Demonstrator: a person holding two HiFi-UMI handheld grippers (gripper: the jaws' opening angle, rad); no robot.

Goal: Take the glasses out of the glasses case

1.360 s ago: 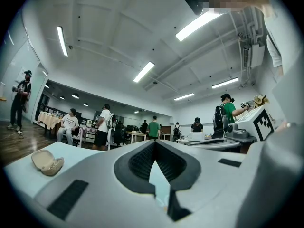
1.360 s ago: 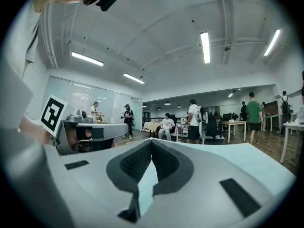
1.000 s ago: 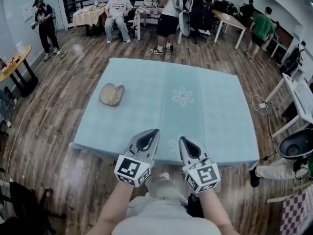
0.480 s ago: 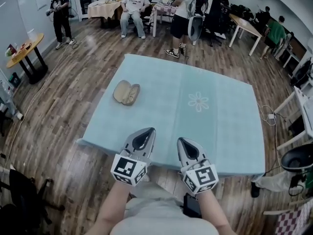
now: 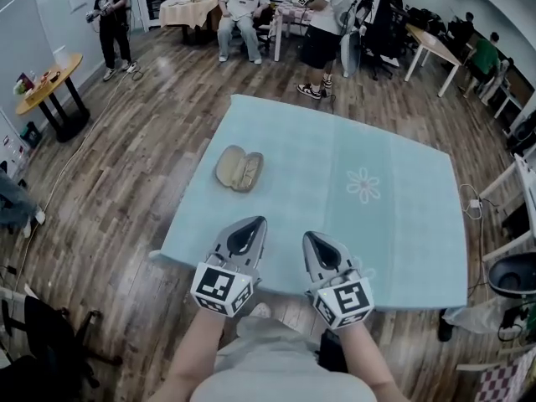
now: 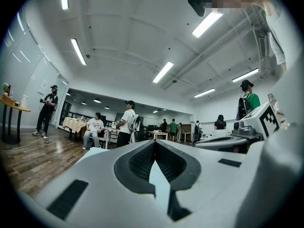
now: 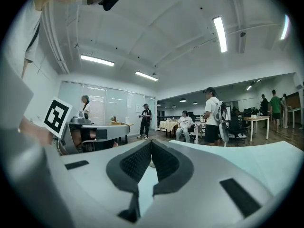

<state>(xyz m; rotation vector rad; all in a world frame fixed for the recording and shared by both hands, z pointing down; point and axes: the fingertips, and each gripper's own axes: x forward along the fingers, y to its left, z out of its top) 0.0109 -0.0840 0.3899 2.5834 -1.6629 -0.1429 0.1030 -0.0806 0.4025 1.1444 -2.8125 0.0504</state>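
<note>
An open tan glasses case [image 5: 239, 168] lies on the left part of the light blue tablecloth [image 5: 394, 241], both halves facing up. What lies inside it is too small to tell. My left gripper [image 5: 255, 222] hangs over the table's near edge, shut and empty, well short of the case. Beside it, my right gripper [image 5: 309, 236] is also shut with nothing in it. In the left gripper view the left gripper [image 6: 154, 142] has its jaws meeting at the tip. The right gripper view shows the same for the right gripper [image 7: 151, 141].
A flower print [image 5: 363, 185] marks the cloth to the right of the case. Wooden floor surrounds the table. Several people stand or sit at the far end [image 5: 243, 7]. A round side table [image 5: 46, 78] is at the left, a black chair [image 5: 42, 342] near left.
The head view has swung, so the table and case now show further right and closer. Both grippers keep the same pose side by side, still shut.
</note>
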